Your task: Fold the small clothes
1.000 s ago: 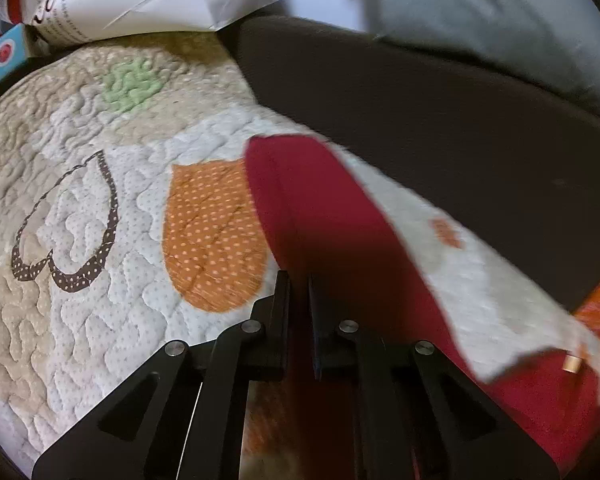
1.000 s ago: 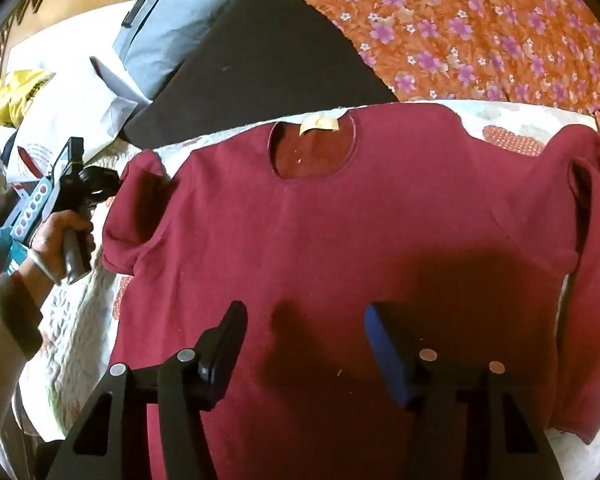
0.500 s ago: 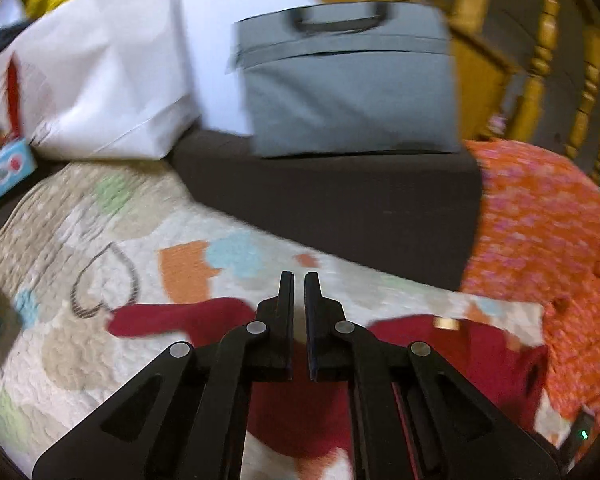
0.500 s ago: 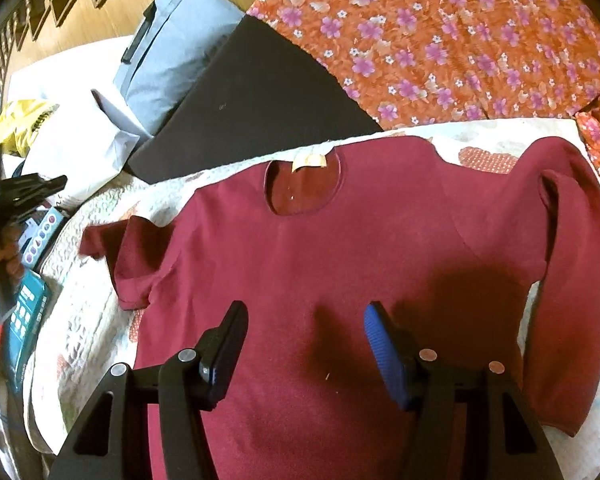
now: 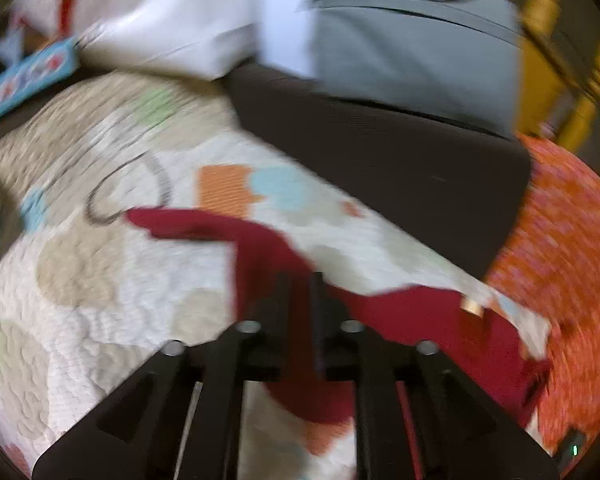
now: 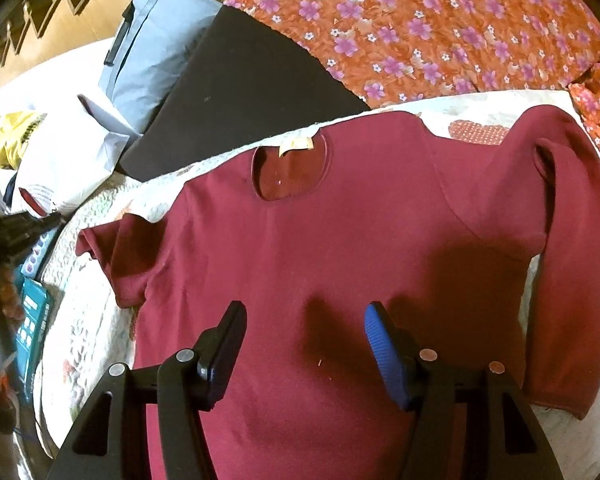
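A dark red long-sleeved shirt point(image 6: 340, 248) lies face up on a quilted mat point(image 6: 84, 320), collar away from me. Its left sleeve point(image 6: 112, 256) lies spread out to the side, its right sleeve point(image 6: 572, 280) folded down along the body. My right gripper point(image 6: 304, 312) is open and empty, hovering over the shirt's middle. In the blurred left wrist view the shirt point(image 5: 284, 256) lies ahead with its sleeve tip point(image 5: 156, 220) pointing left. My left gripper point(image 5: 300, 280) is shut with nothing between its fingers, above the shirt's shoulder area. It also shows at the right wrist view's left edge point(image 6: 16, 228).
A black cushion point(image 6: 240, 96) and an orange floral cloth point(image 6: 440, 28) lie beyond the collar. A grey bag point(image 6: 152, 40), white paper bags point(image 6: 60, 152) and blue boxes point(image 6: 32, 320) sit to the left of the mat. Wooden stairs rise behind.
My left gripper let go of the left sleeve, which now lies spread outward, and drew back to the left. The right gripper rose slightly and stayed open.
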Motion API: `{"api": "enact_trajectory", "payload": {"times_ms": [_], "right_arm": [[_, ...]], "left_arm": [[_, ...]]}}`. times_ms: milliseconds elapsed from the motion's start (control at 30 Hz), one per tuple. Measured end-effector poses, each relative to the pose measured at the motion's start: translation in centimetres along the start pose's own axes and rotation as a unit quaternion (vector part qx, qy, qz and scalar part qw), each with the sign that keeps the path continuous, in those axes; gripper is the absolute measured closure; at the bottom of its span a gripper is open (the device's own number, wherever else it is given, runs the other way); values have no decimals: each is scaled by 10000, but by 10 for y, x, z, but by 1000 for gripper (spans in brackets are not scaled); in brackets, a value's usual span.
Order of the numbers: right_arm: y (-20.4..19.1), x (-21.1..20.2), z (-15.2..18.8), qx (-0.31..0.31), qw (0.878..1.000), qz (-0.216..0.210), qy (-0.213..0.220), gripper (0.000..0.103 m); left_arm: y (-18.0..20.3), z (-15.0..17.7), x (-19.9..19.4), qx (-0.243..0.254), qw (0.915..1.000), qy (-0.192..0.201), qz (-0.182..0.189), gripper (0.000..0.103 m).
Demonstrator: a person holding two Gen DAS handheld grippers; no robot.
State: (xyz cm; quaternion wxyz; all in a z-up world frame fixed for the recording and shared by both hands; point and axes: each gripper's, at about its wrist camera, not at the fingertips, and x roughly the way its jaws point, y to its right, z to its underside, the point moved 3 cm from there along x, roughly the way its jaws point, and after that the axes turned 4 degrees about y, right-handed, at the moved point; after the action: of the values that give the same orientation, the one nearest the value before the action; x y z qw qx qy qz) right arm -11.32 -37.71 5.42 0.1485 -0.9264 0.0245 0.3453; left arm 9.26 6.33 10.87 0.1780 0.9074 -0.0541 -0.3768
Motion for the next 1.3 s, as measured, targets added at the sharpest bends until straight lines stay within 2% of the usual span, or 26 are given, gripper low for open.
{"api": "enact_trajectory", "payload": {"times_ms": [33, 67, 100, 200, 300, 500, 533, 567, 600, 633, 700, 767, 833, 867, 900, 967, 1000, 1067, 1167, 1233, 1300], "right_arm": [[0, 1, 1, 6, 10000, -2, -39, 43], [0, 3, 2, 32, 10000, -17, -84, 43], [0, 5, 3, 78, 9999, -52, -135, 43], [-2, 10, 6, 147, 9995, -115, -274, 43], [-4, 17, 10, 99, 9991, -102, -412, 43], [-7, 24, 13, 10, 9985, -110, -541, 43], [-8, 24, 13, -10, 9984, -108, -557, 43], [-8, 23, 13, -28, 9984, -125, -548, 43], [-8, 23, 13, -41, 9984, -138, -555, 43], [-8, 23, 12, -68, 9983, -140, -564, 43], [-9, 19, 9, -117, 9985, -144, -506, 44], [-11, 11, 5, -186, 9993, -124, -307, 45], [-12, 3, 0, -232, 9996, -69, -113, 45], [-11, -1, -4, -226, 9997, -33, 0, 46], [-9, -5, -6, -190, 9998, -10, 71, 46], [-2, -10, -12, -51, 9998, 39, 168, 46], [4, -13, -15, 66, 9997, 89, 231, 45], [15, -17, -20, 246, 9990, 239, 298, 45], [39, -25, -26, 654, 9955, 530, 427, 45], [55, -30, -28, 896, 9919, 759, 476, 45], [69, -34, -28, 1031, 9889, 962, 467, 45]], "left_arm": [[-17, -1, 11, -311, 9995, -45, -83, 66], [-25, 0, 17, -526, 9986, -53, -96, 61], [-39, 0, 25, -908, 9959, -19, -61, 58], [-58, -6, 40, -1573, 9875, 79, 86, 55], [-57, -12, 51, -1791, 9835, 158, 193, 42], [-43, -18, 73, -1742, 9845, 113, 141, 41], [-43, -17, 75, -1662, 9860, 94, 64, 46], [-41, -16, 77, -1507, 9885, 36, -91, 57], [-42, -16, 79, -1324, 9911, -32, -107, 90], [-39, -15, 77, -1128, 9935, -95, -122, 96], [-24, -22, 58, -849, 9964, 62, 64, 96], [5, -33, 30, -623, 9964, 253, 516, 97], [43, -37, 1, -296, 9934, 430, 1017, 97], [74, -33, -18, -9, 9889, 537, 1388, 97], [94, -28, -27, 197, 9853, 573, 1598, 97], [155, 3, -47, 909, 9717, 575, 2104, 97], [174, 17, -46, 1060, 9678, 516, 2223, 97], [210, 59, -32, 1220, 9591, 160, 2548, 97], [245, 135, 21, 1391, 9560, -614, 2510, 97], [257, 187, 57, 1692, 9491, -1231, 2355, 97], [257, 217, 64, 2047, 9434, -1485, 2145, 96]]}}
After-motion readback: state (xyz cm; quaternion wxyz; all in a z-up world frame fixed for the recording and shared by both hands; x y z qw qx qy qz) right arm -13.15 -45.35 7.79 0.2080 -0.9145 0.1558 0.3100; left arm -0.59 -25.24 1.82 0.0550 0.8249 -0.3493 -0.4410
